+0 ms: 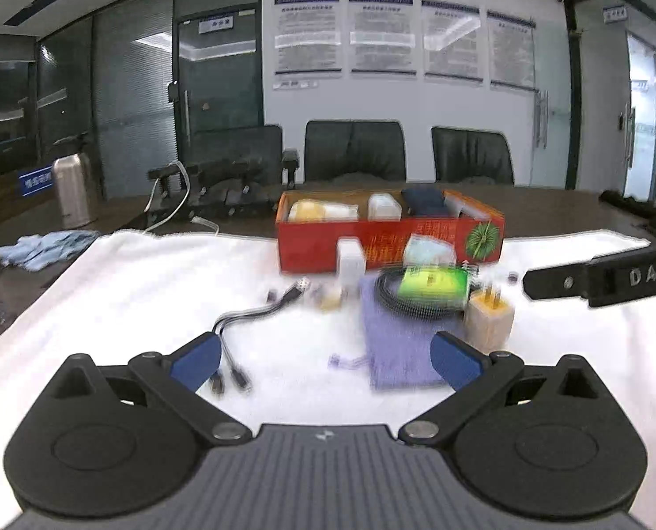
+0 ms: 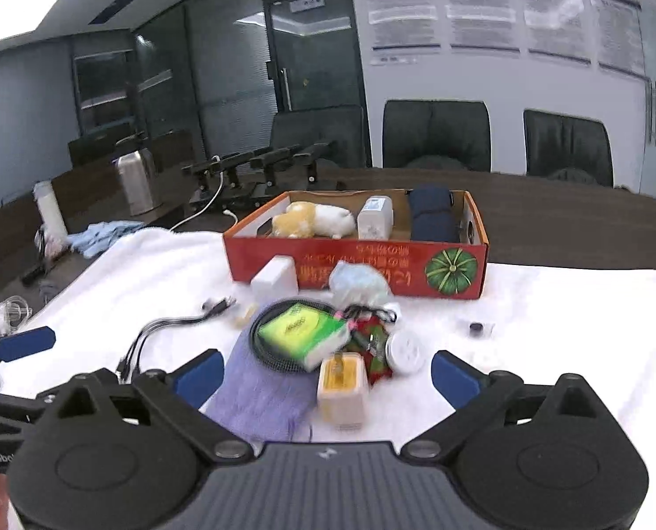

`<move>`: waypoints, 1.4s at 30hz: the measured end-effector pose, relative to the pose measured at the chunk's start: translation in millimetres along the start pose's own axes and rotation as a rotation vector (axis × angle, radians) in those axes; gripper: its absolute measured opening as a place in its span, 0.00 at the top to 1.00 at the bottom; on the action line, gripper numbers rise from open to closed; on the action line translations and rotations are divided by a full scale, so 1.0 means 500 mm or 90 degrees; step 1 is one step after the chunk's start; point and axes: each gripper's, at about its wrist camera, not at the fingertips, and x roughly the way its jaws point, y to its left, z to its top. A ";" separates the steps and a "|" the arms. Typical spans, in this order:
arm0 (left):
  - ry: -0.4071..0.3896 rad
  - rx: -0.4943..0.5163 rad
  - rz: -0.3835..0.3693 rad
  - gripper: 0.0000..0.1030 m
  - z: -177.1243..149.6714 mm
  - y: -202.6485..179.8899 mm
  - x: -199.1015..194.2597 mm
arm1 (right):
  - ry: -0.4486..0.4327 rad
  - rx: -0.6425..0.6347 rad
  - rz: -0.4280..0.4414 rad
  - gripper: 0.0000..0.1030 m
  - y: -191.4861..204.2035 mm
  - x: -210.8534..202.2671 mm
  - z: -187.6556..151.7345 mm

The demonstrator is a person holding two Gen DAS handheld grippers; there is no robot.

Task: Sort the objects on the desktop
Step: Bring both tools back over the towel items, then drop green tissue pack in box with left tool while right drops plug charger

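Left gripper (image 1: 326, 355): jaws standing spread, nothing between them, hanging over the white cloth (image 1: 129, 291).
Right gripper (image 2: 326, 373): jaws gaping wide, holding nothing, hovering above the purple pouch (image 2: 262, 393) and cream plug (image 2: 342, 391).
Pile: green pack (image 2: 303, 333) lying on a black cable coil (image 2: 262, 344), beside a white disc (image 2: 405, 351) and red wrappers (image 2: 374, 344).
Multi-cable (image 2: 151, 331): sprawling left of the pile.
Box (image 2: 372, 269): red, sitting just behind the pile, holding a plush toy (image 2: 314, 218).
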 end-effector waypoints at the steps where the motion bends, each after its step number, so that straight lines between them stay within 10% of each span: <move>1: -0.002 0.004 0.001 0.00 -0.013 0.001 -0.005 | -0.001 -0.002 -0.003 0.01 0.006 -0.004 -0.013; 23: 0.064 0.017 -0.024 0.00 -0.102 0.006 0.010 | 0.024 -0.048 -0.039 0.01 0.033 -0.035 -0.165; 42: 0.008 0.088 -0.101 0.00 -0.010 -0.001 0.059 | 0.010 -0.013 -0.035 0.21 -0.033 0.069 -0.070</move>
